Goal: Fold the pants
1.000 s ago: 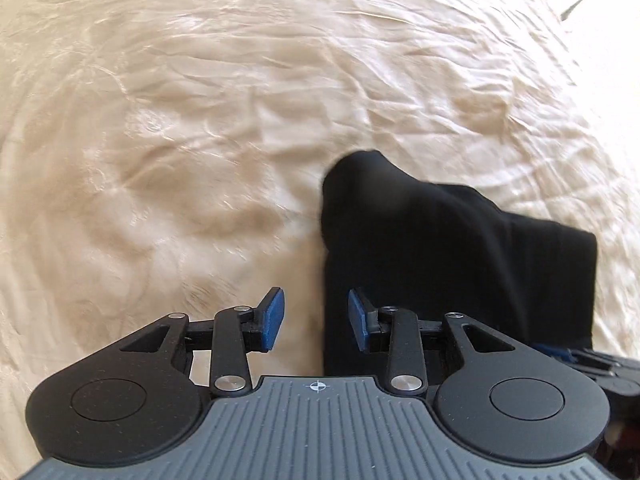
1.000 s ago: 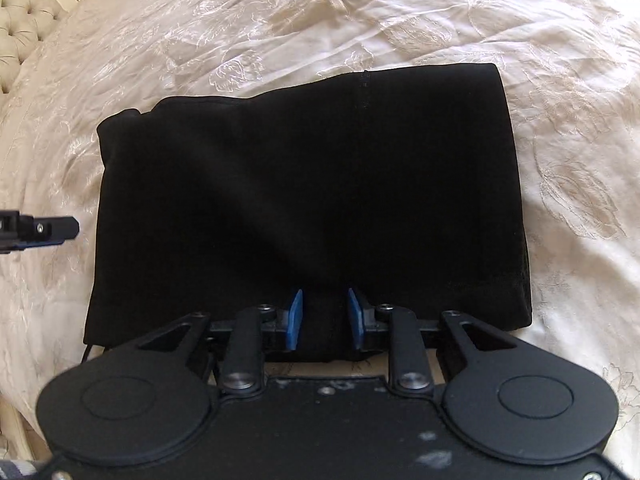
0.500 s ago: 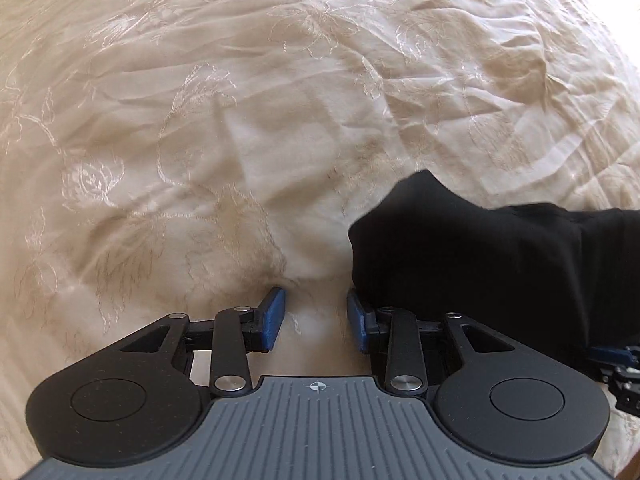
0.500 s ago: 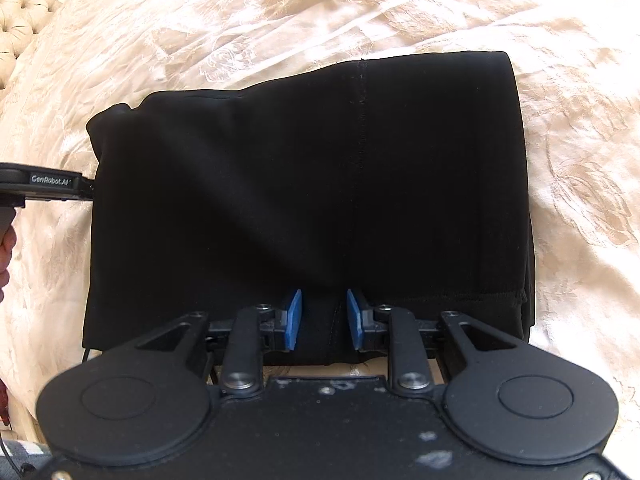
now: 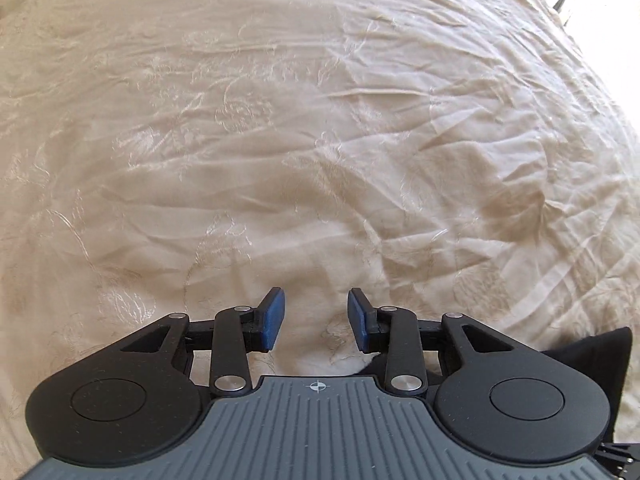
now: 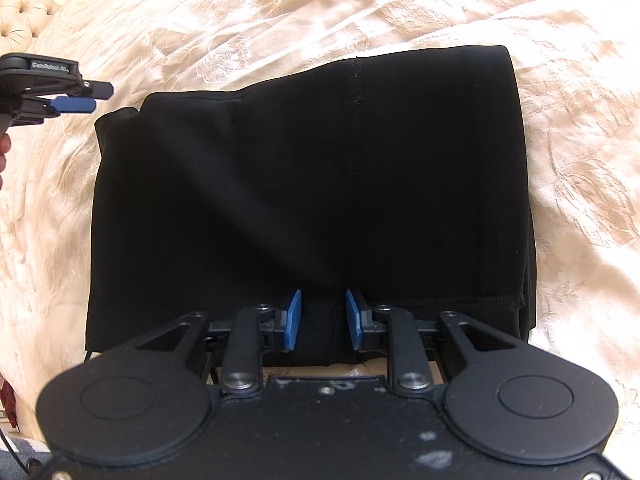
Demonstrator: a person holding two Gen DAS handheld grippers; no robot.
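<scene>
The black pants (image 6: 312,184) lie folded into a flat rectangle on the cream bedspread (image 6: 560,40). My right gripper (image 6: 322,314) is open, its blue pads over the near edge of the pants, holding nothing. My left gripper (image 5: 316,316) is open and empty above bare bedspread; only a black corner of the pants (image 5: 600,348) shows at its lower right. In the right wrist view the left gripper (image 6: 86,98) hovers off the pants' far left corner, apart from the cloth.
The embroidered cream bedspread (image 5: 280,140) is wrinkled and fills both views. A tufted cream headboard (image 6: 24,20) stands at the far left of the right wrist view. The person's hand (image 6: 4,152) shows at that view's left edge.
My left gripper has drawn away from the pants to the left and up; the black cloth has slid almost out of its view. My right gripper has stayed in place, open.
</scene>
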